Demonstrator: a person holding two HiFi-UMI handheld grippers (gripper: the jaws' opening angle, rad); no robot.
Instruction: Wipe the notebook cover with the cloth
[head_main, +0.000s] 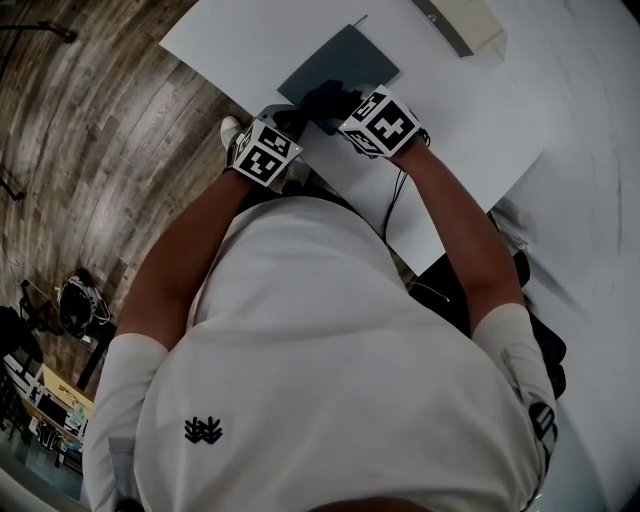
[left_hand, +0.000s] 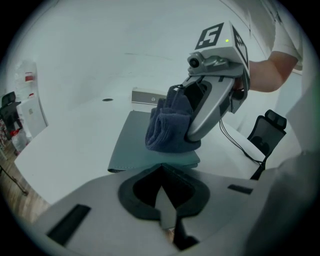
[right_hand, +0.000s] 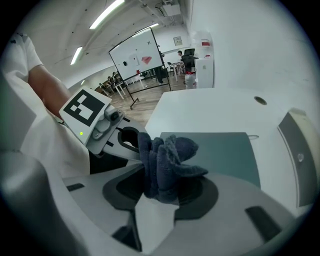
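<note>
Right tongs (right_hand: 162, 192) grip cloth (right_hand: 167, 160) on notebook (right_hand: 225, 150); left tongs (left_hand: 161, 169) closed at its edge

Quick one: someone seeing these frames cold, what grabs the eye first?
First, the bunched dark blue cloth clamped in the right hand-held gripper, sitting on the near end of the grey-blue notebook on the white table. Next, the left hand-held gripper, jaws together with nothing between them, right at the notebook's near edge.
</note>
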